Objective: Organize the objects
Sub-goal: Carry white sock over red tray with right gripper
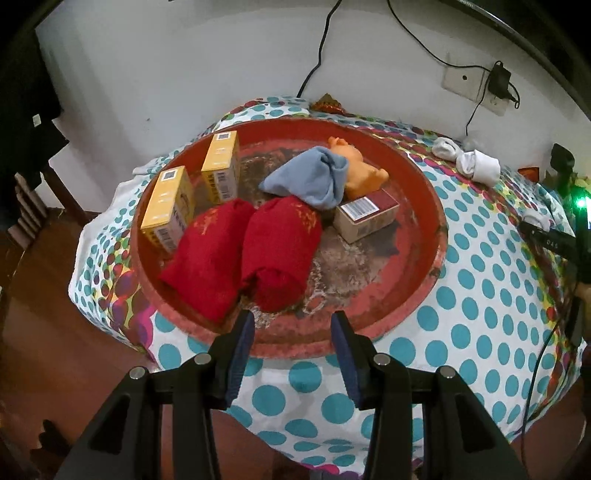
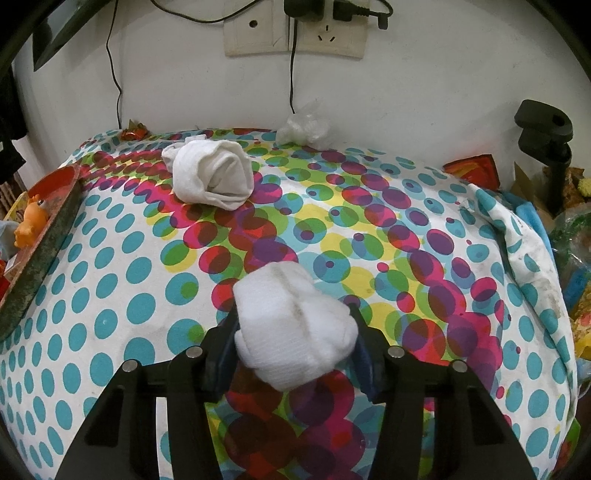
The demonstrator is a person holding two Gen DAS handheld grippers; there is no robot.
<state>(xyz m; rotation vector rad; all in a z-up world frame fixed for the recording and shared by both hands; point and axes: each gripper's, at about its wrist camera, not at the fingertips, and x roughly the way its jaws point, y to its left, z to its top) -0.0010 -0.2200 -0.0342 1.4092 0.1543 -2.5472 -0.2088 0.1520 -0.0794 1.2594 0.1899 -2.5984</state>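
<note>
A round red tray (image 1: 424, 206) on the dotted tablecloth holds two yellow boxes (image 1: 168, 210), two rolled red socks (image 1: 280, 251), a grey-blue sock (image 1: 314, 177), an orange toy (image 1: 360, 170) and a maroon box (image 1: 365, 214). My left gripper (image 1: 293, 325) is open and empty over the tray's near rim. My right gripper (image 2: 295, 325) is shut on a rolled white sock (image 2: 291, 325), above the cloth. Another rolled white sock (image 2: 214, 177) lies farther back; it also shows in the left wrist view (image 1: 476, 164). The tray's edge (image 2: 44, 236) is at the right wrist view's left.
The wall with sockets (image 2: 295, 33) and hanging cables stands behind the table. A crumpled plastic wrap (image 2: 304, 127) lies at the table's back edge. A black clamp stand (image 2: 546, 147) and colourful clutter sit at the right. The wooden floor (image 1: 55, 332) lies left of the table.
</note>
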